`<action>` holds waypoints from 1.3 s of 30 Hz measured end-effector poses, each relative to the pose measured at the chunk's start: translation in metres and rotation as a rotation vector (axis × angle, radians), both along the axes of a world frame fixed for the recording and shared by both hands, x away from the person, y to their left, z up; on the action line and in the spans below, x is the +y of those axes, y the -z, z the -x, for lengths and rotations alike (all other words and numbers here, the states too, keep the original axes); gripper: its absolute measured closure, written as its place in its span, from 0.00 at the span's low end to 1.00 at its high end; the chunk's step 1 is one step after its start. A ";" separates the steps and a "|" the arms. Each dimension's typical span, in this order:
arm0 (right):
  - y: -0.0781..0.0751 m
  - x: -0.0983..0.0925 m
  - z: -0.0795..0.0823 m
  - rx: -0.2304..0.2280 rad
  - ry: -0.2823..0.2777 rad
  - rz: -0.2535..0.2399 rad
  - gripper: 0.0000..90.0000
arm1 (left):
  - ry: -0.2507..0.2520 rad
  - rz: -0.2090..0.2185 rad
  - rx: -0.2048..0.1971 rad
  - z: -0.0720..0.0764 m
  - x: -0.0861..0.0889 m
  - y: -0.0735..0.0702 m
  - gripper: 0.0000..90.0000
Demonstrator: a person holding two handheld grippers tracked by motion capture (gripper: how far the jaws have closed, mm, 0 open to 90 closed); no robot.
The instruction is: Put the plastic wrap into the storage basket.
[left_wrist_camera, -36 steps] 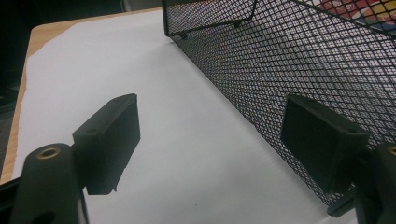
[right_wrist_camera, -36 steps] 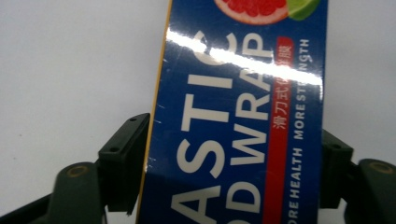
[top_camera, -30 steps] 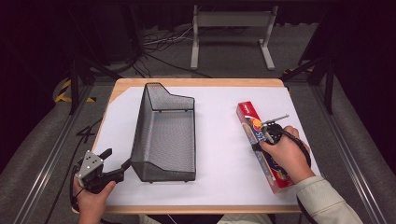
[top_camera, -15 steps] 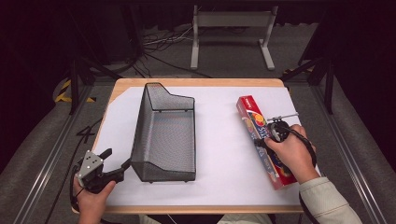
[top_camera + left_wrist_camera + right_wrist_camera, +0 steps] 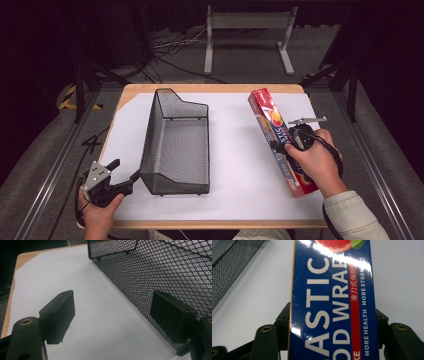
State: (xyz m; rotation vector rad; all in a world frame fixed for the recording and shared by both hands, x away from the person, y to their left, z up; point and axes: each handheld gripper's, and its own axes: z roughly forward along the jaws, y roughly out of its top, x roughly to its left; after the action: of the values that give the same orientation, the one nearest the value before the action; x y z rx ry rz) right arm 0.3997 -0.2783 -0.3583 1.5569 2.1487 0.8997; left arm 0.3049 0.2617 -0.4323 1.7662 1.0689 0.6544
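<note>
The right gripper [image 5: 286,145] clamps a long glossy plastic-wrap box [image 5: 272,125] well right of the black mesh basket [image 5: 175,145]; a hand [image 5: 315,162] hides the box's near half. The left gripper [image 5: 125,175] gapes wide, empty, just left of the basket.

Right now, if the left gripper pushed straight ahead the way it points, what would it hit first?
Probably the mesh basket. In the left gripper view the left gripper runs along the basket's side wall, one jaw right against the mesh, the other over white paper. Whether it is touching is unclear.
</note>
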 end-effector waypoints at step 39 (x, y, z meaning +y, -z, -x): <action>-0.065 0.113 0.001 -0.008 -0.088 -0.028 0.44 | 0.002 0.001 -0.004 -0.001 0.000 0.000 0.23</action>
State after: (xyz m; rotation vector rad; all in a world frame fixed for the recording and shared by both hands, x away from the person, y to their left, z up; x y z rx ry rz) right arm 0.3983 -0.1654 -0.2932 1.4792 2.2235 0.9653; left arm 0.3058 0.2618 -0.4321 1.7640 1.0648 0.6553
